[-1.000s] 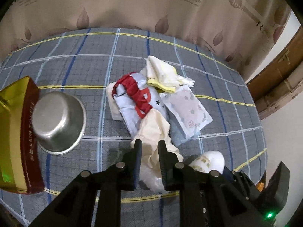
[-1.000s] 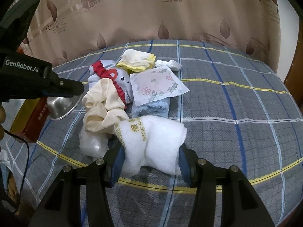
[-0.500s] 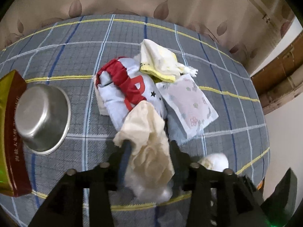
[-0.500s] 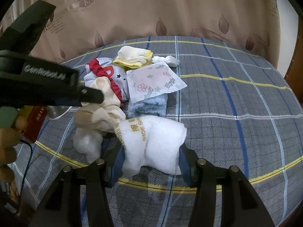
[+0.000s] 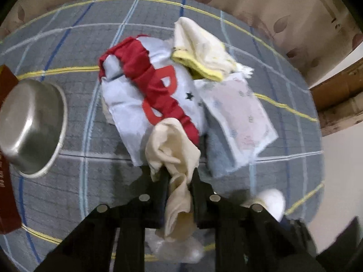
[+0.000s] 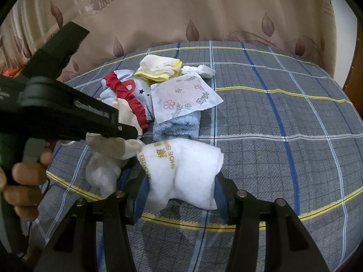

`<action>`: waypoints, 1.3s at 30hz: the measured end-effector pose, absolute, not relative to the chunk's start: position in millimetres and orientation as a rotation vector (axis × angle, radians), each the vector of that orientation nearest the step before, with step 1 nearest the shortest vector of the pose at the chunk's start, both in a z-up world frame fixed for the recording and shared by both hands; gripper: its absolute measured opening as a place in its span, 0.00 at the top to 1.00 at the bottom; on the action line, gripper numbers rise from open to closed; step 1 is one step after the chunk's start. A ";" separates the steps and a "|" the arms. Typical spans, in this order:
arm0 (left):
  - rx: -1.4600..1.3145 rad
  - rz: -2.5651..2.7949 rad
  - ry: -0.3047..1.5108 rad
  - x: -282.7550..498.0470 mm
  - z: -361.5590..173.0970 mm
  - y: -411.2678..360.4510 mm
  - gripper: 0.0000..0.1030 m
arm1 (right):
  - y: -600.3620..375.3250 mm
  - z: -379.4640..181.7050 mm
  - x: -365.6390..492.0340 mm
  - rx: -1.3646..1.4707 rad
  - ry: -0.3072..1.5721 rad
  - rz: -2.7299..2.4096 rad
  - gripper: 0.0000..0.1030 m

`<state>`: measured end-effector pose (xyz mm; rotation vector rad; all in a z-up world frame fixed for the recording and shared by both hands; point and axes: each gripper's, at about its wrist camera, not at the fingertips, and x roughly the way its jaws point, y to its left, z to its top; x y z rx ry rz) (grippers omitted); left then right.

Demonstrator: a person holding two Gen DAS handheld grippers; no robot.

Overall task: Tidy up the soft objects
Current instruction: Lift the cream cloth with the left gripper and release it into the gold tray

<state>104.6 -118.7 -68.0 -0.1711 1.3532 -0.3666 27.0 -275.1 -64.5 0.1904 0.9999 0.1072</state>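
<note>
Cream cloth (image 5: 174, 149) pinched in left tongs (image 5: 179, 176), white towel (image 6: 183, 170) clamped between right tongs (image 6: 181, 195)

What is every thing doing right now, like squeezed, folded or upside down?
Left tool: shut on the cream cloth.
Cream cloth: bunched, pinched.
Right tool: squeezing the white shoe cloth.
White shoe cloth: folded, held.
Metal bowl: upside down.
Yellow-edged cloth: folded, on the pile.
Blue towel: folded, under the flowered packet.
</note>
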 end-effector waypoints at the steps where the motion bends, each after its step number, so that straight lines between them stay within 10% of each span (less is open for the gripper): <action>1: -0.184 -0.375 1.341 103.3 -63.4 -116.8 0.84 | -275.3 -64.5 27.2 0.193 1.000 0.106 0.53; 39: -0.017 -0.015 1.043 94.1 64.5 101.4 0.84 | -273.1 -56.2 22.6 0.128 0.949 0.069 0.53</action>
